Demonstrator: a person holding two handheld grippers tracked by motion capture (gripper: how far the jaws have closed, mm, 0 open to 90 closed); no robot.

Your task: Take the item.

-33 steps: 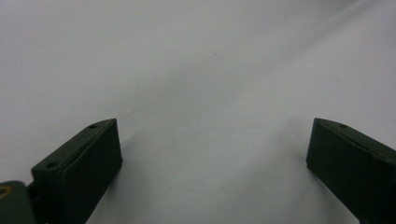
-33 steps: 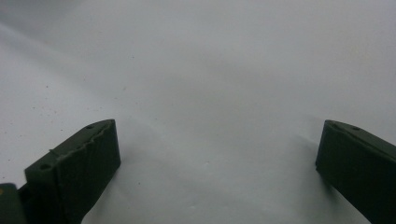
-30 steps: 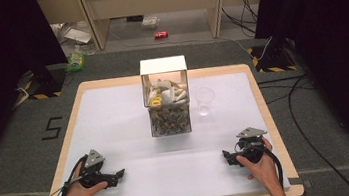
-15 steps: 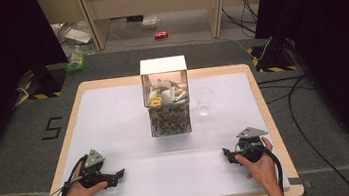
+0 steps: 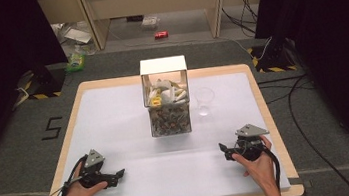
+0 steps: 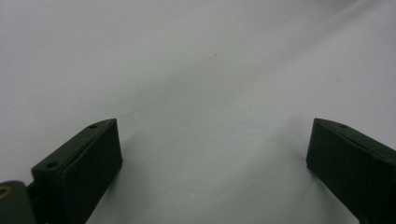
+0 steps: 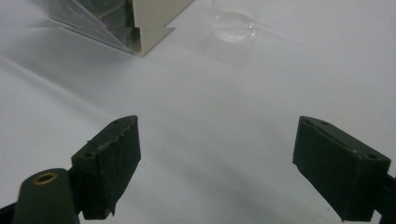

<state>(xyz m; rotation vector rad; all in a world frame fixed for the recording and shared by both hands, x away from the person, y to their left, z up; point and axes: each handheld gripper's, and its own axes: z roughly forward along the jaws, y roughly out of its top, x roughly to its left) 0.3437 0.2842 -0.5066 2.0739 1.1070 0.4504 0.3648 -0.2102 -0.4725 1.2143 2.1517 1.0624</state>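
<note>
Both grippers sit low over the near part of the white table [image 5: 114,115], each in one of the person's hands. On the left, the left gripper [image 5: 119,174] has its jaws spread wide with nothing but bare white surface between them, as the left gripper view [image 6: 212,154] shows. On the right, the right gripper [image 5: 223,148] is also gaping and holds nothing; its jaws have just been opening a little further, with only tabletop between them in the right gripper view [image 7: 217,158].

Nearest to the claws is the clear box [image 5: 166,96], standing upright near the middle of the table, well apart from both and farther from the person. It is filled with small mixed pieces, pale ones on top and a yellow one among them. Just beside it, on its right, stands a clear plastic cup [image 5: 205,99]; in the right gripper view the cup's base [image 7: 233,25] and a lower corner of the box [image 7: 140,28] lie ahead of the jaws.

Between the grippers and the box the white surface is open, so is the stretch between the two hands. Each gripper is close to its own side edge and to the near wooden rim.

Beyond the table, on the grey floor, lie a red can [image 5: 161,35], a green packet [image 5: 76,62] and loose cables [image 5: 293,96] at the right.
</note>
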